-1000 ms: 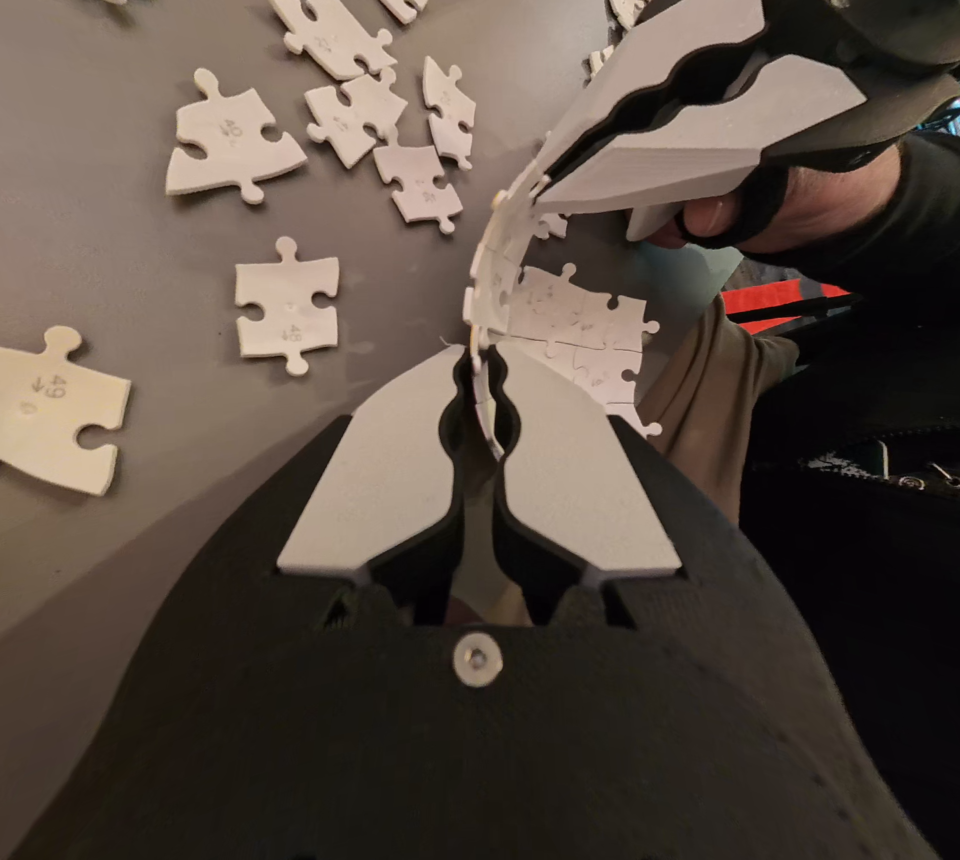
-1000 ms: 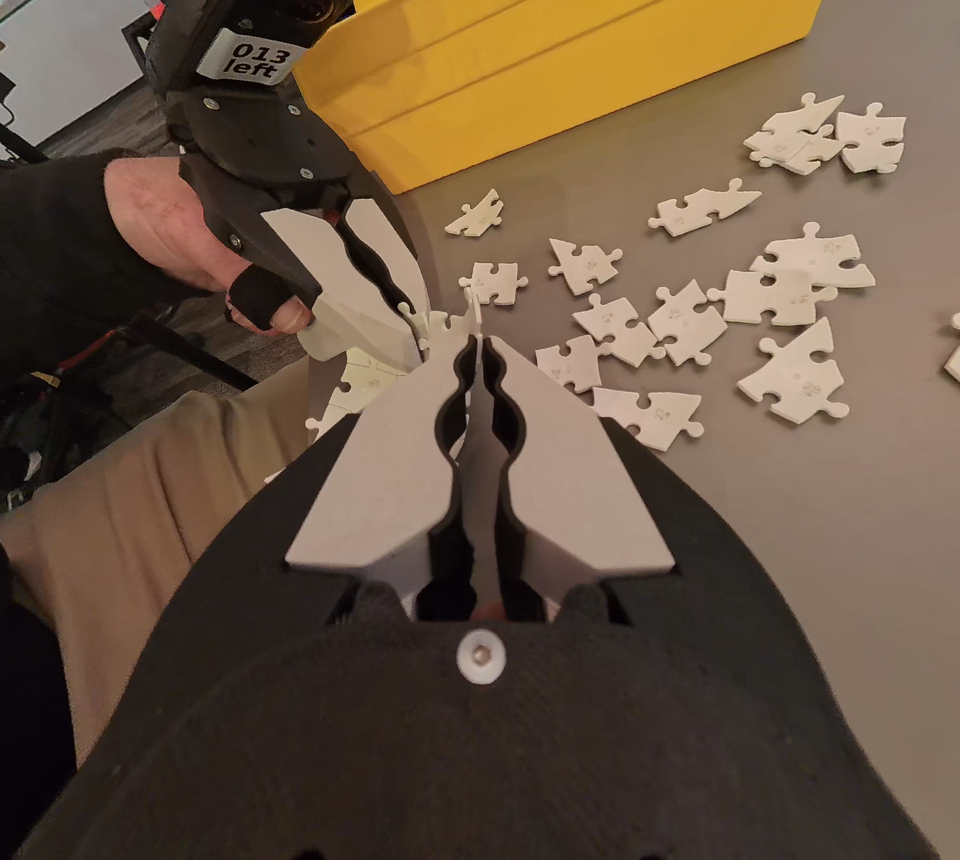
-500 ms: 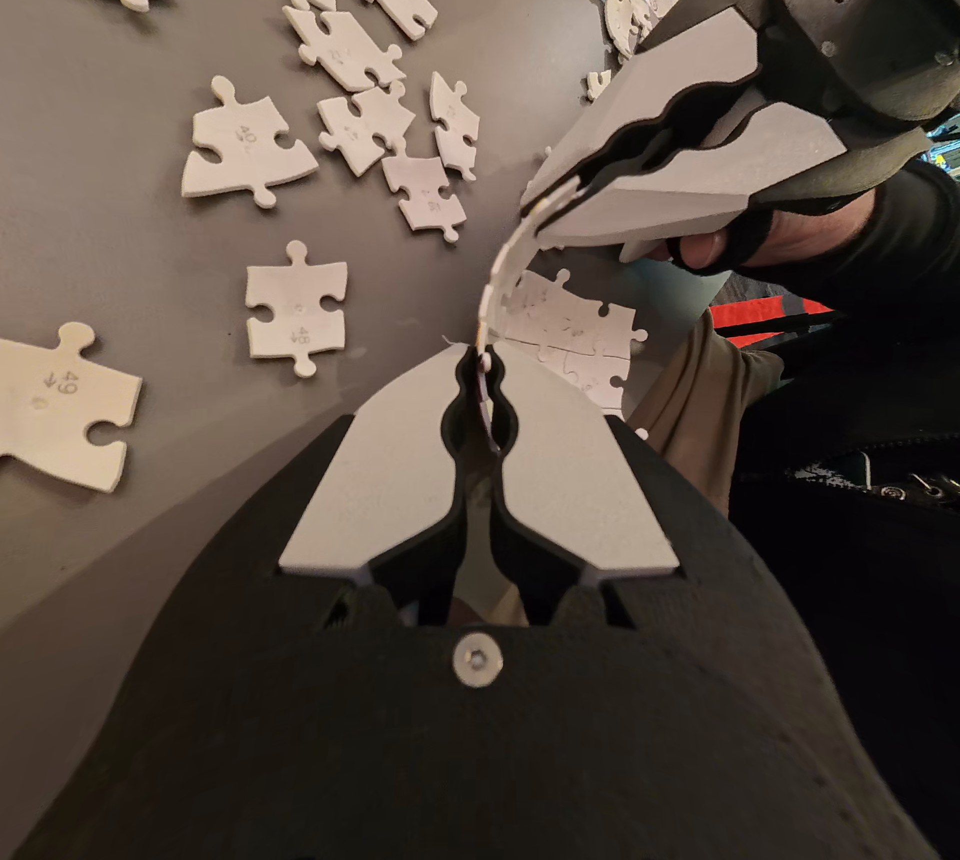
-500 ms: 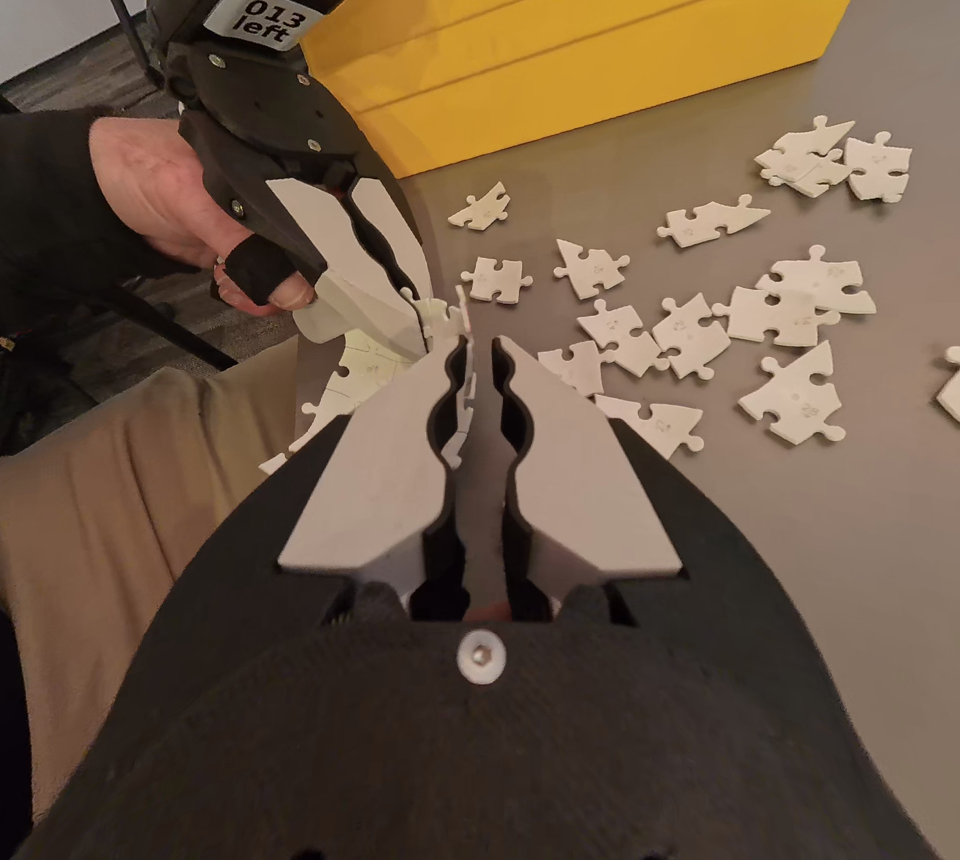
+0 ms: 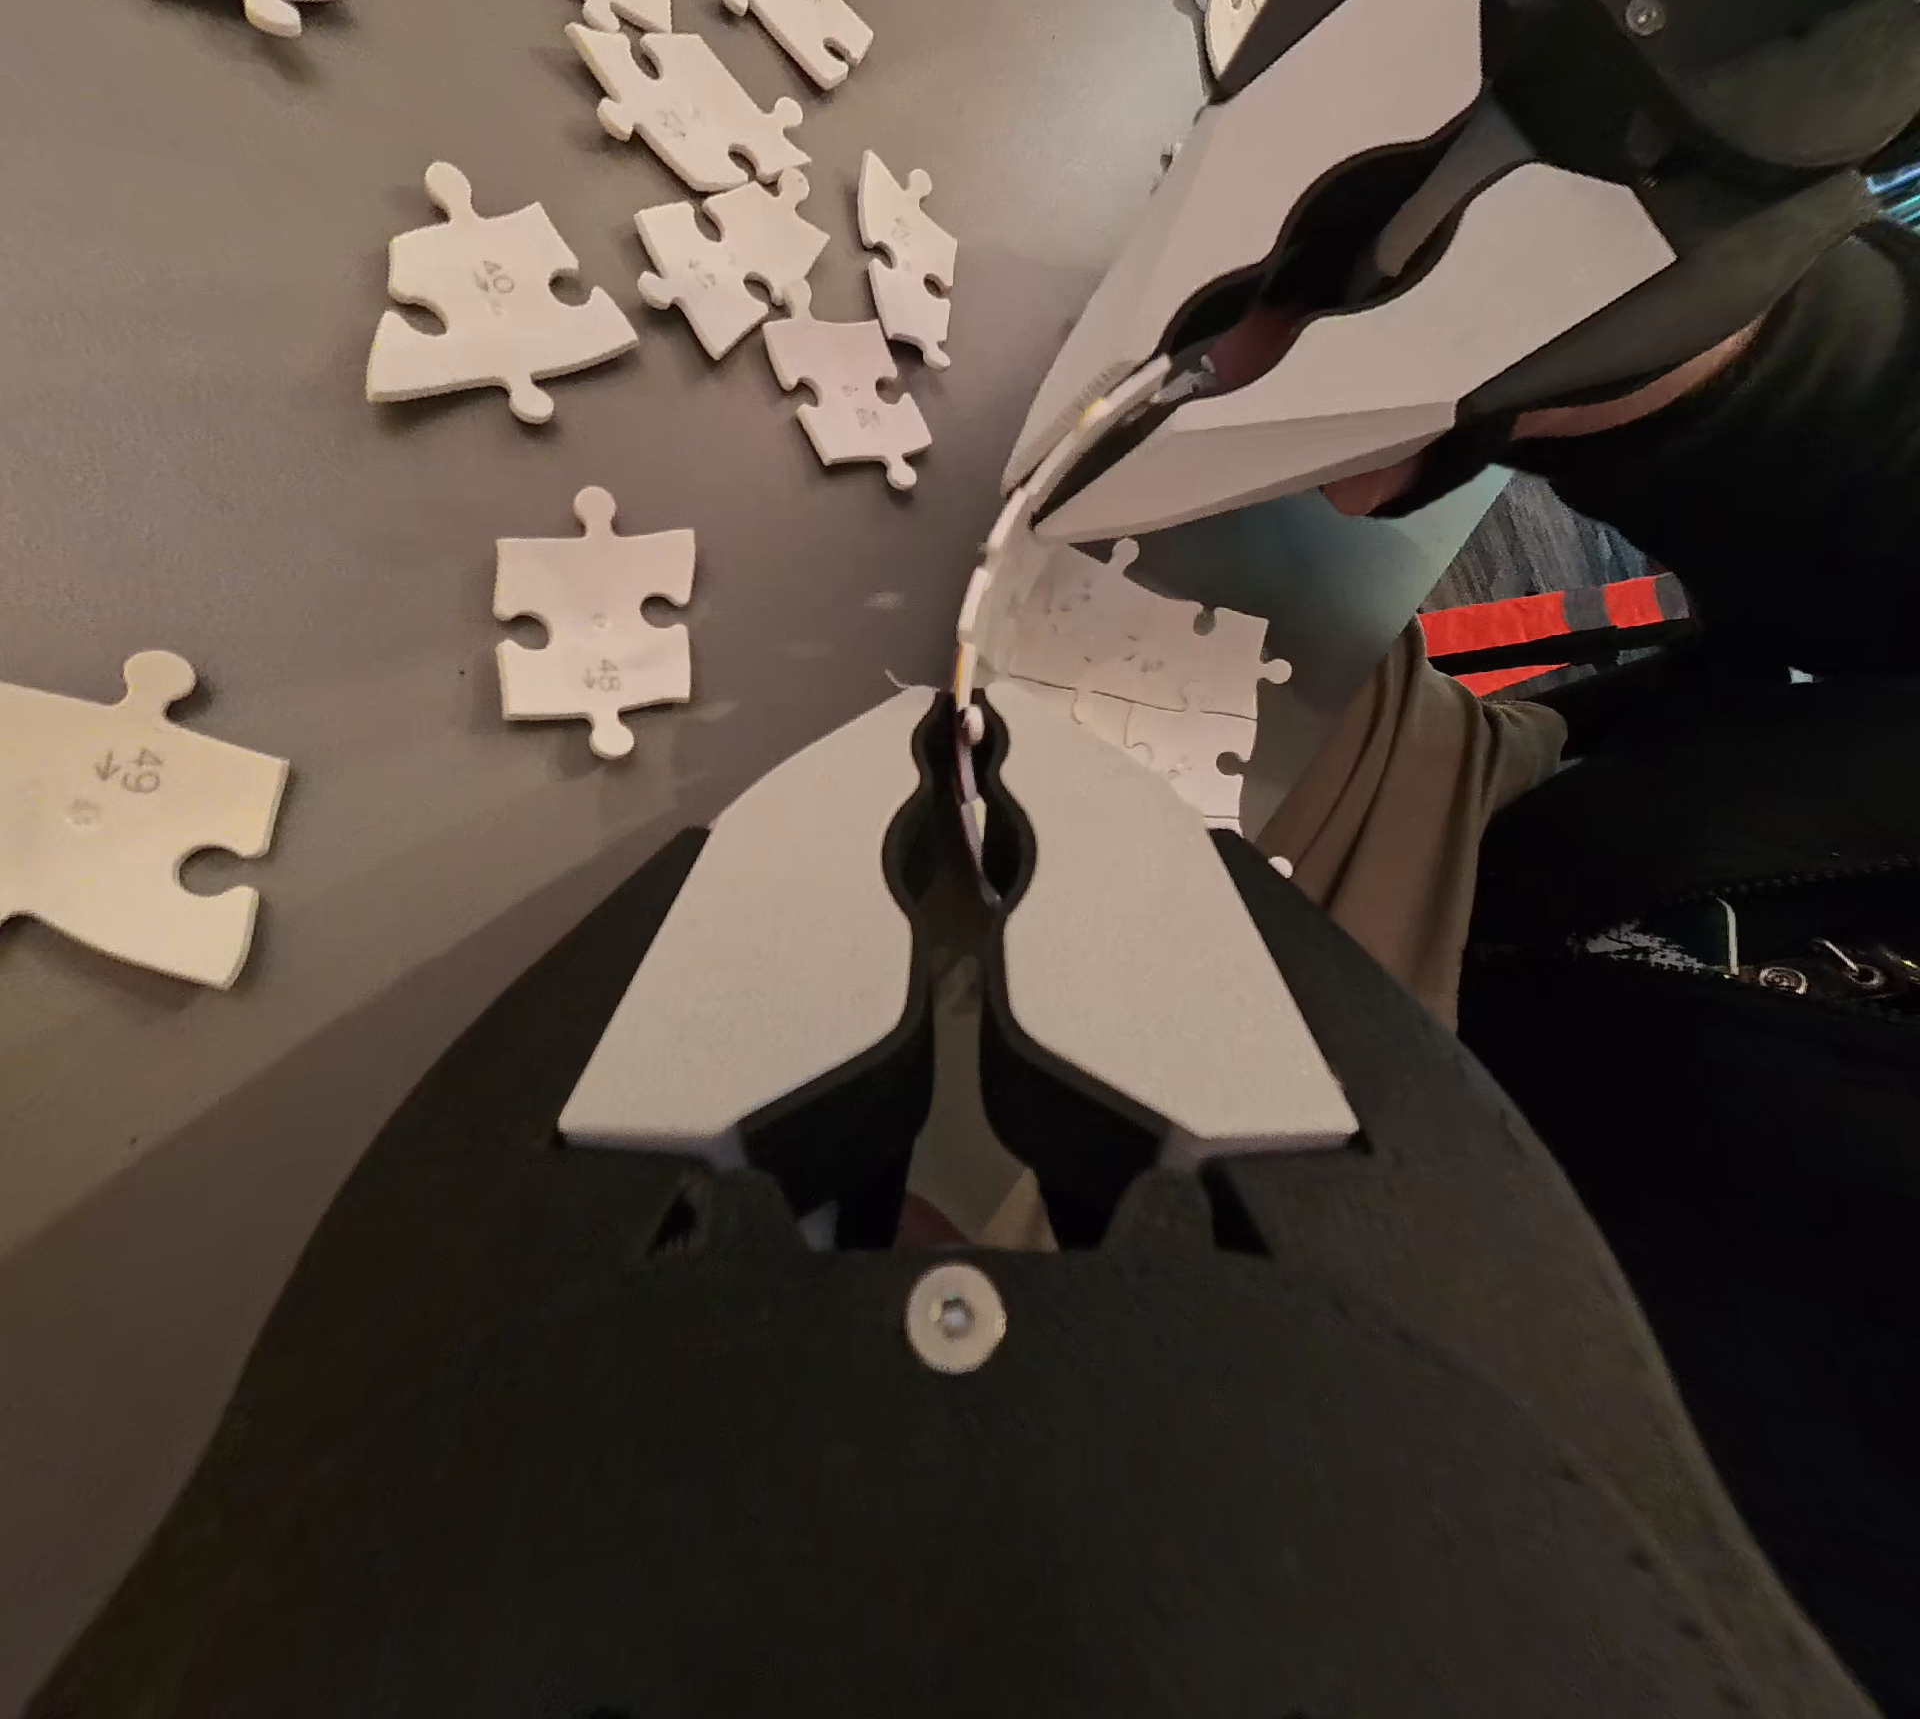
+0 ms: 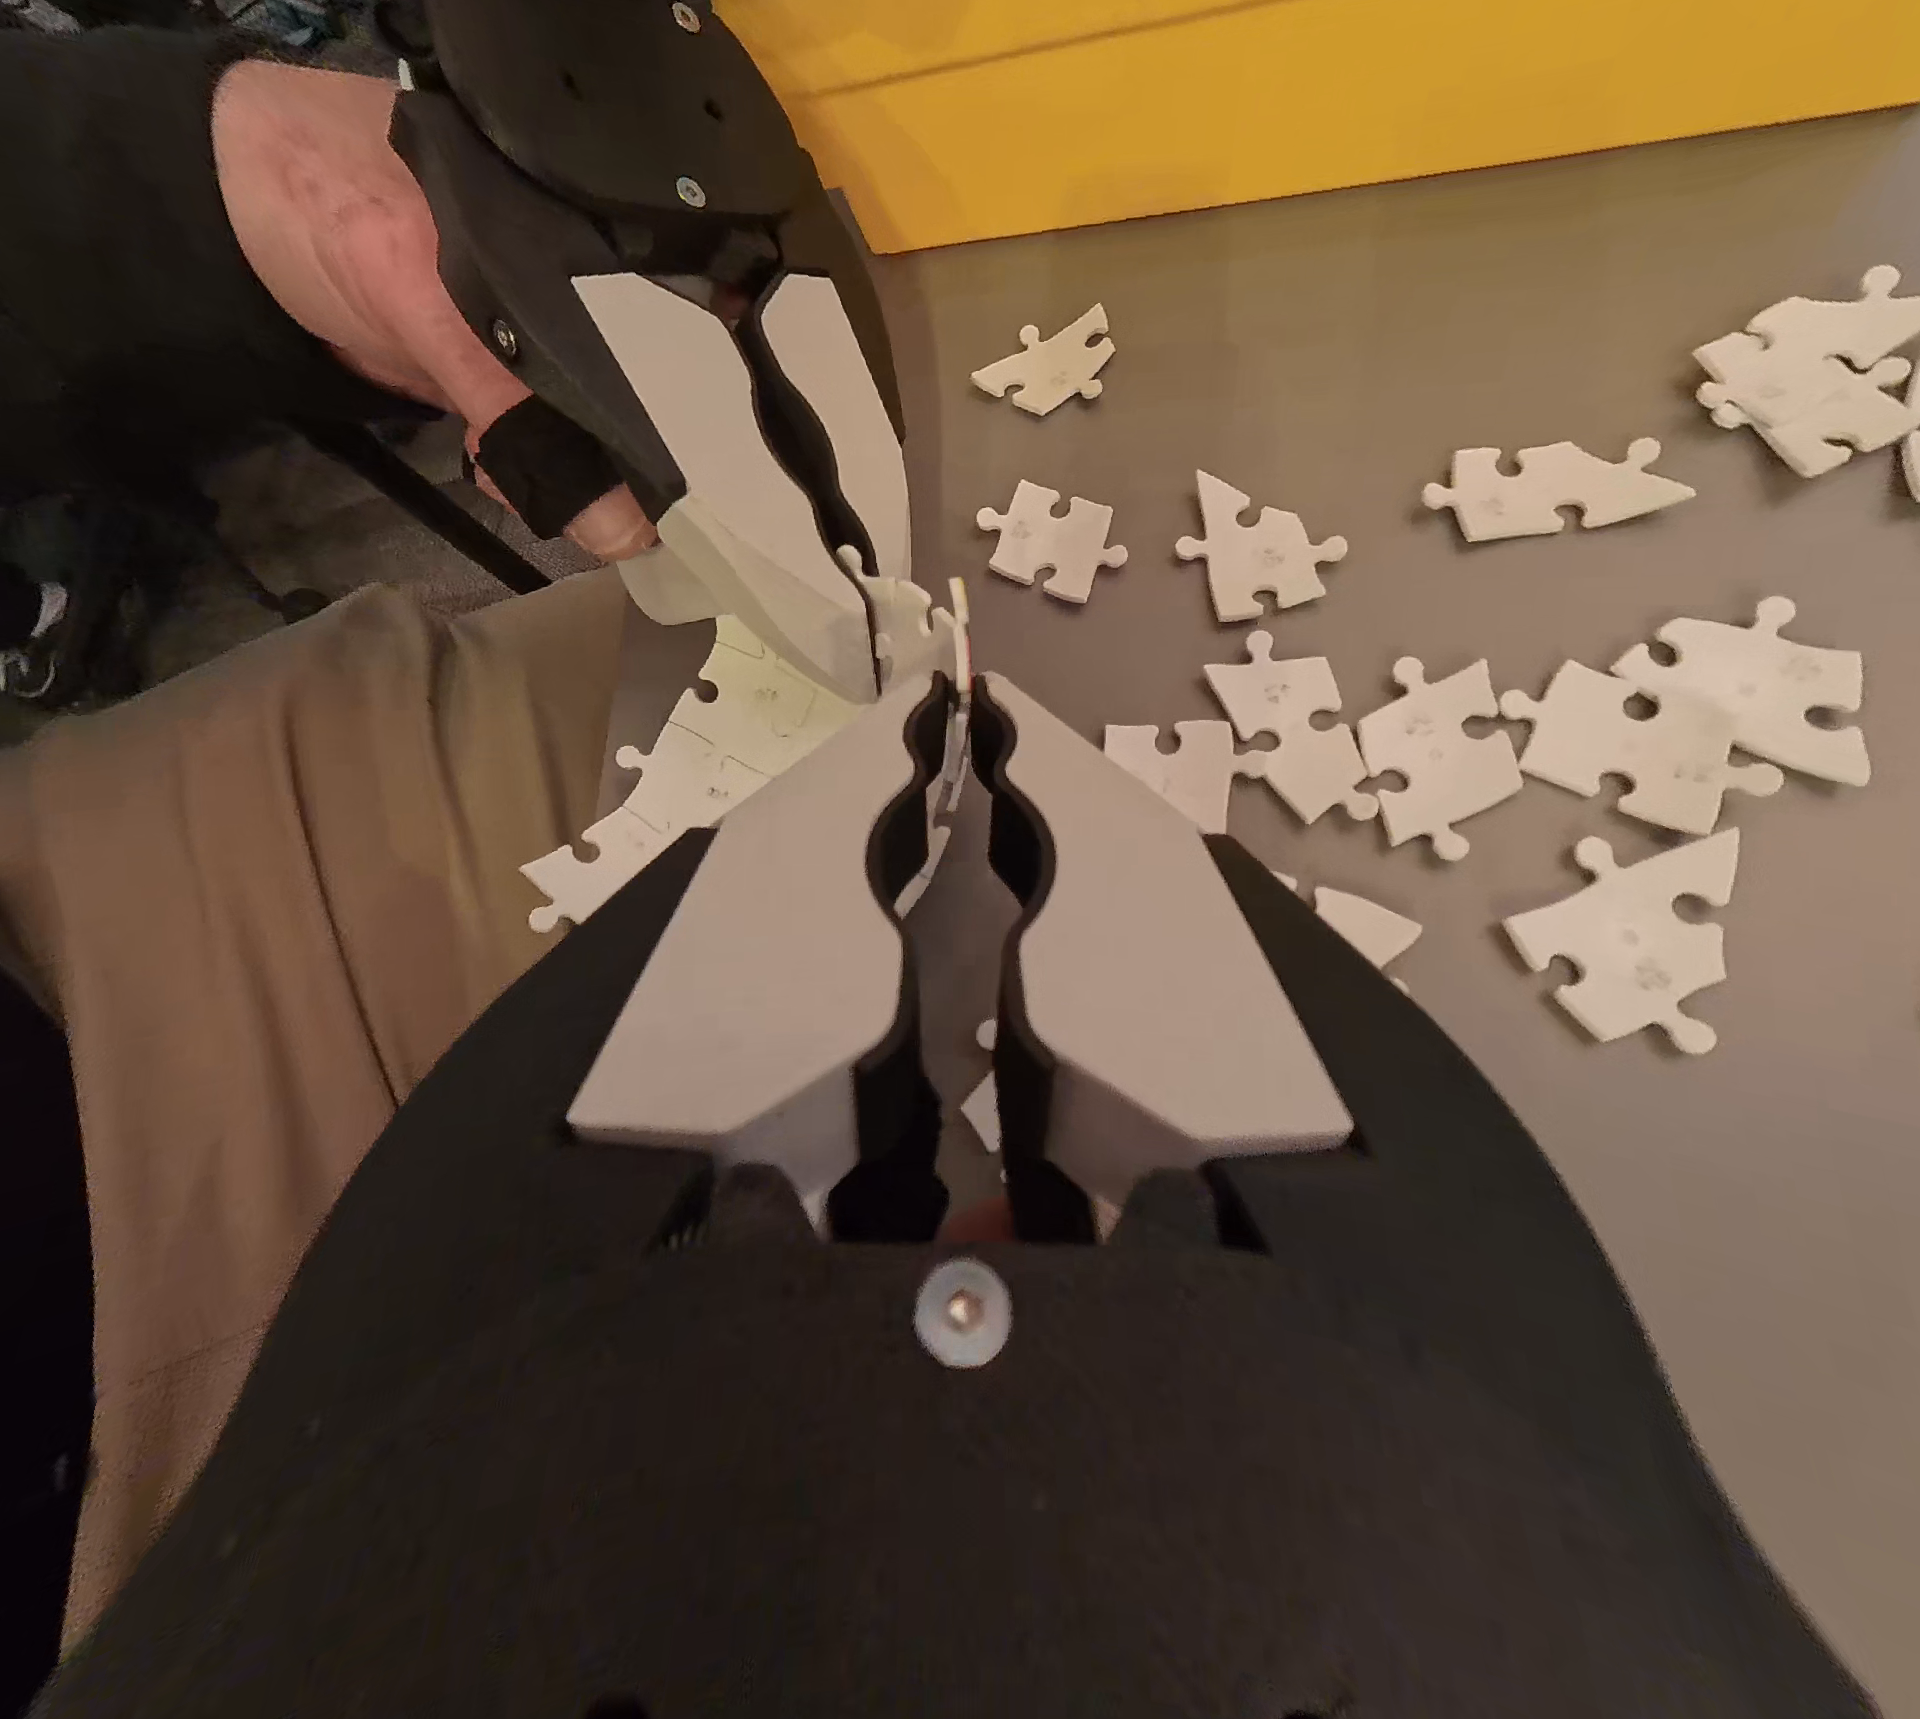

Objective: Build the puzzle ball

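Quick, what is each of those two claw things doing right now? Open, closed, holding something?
Left gripper: jaws closed on the curved puzzle section.
Right gripper: jaws closed on an edge of that same section.

Counter (image 5: 260, 547): smooth matt grey. Loose puzzle pieces (image 5: 594, 620): white, matt, foam-like thick edges. Hand-held gripper (image 5: 961, 713) lower centre: rough black body, matt grey fingers (image 5: 769, 942), shiny metal screw (image 5: 954, 1319). Bin (image 6: 1299, 7) upper right: smooth yellow plastic.
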A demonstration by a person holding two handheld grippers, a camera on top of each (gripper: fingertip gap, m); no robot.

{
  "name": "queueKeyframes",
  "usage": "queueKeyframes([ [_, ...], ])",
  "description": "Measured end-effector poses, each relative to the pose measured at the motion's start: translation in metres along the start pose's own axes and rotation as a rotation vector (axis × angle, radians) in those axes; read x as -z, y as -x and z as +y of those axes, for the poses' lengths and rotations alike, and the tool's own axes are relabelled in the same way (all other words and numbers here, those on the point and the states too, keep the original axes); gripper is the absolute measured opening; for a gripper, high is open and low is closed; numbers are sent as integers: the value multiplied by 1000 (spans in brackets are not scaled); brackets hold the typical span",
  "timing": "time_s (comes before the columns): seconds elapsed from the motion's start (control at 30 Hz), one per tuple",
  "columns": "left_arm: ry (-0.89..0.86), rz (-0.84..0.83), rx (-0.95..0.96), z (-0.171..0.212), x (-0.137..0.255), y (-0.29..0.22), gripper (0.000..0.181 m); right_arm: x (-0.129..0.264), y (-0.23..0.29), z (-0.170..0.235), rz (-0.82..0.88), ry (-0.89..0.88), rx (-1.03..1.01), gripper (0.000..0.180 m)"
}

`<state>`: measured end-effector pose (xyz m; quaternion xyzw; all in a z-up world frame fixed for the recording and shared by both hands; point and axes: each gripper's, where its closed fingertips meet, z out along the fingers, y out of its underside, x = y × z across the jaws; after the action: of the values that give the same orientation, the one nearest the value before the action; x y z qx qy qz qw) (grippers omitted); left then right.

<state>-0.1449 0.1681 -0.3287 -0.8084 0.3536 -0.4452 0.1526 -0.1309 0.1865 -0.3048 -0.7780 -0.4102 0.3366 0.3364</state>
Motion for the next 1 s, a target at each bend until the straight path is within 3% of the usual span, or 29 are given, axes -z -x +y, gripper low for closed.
queueKeyframes([
  [0.6,17,9,-10,2,-1,-1,4,-5,-6,-1,-63,8,119,5],
  [1.0,0,2,-13,-1,1,-1,3,-8,2,8,-125,64,85,14],
])
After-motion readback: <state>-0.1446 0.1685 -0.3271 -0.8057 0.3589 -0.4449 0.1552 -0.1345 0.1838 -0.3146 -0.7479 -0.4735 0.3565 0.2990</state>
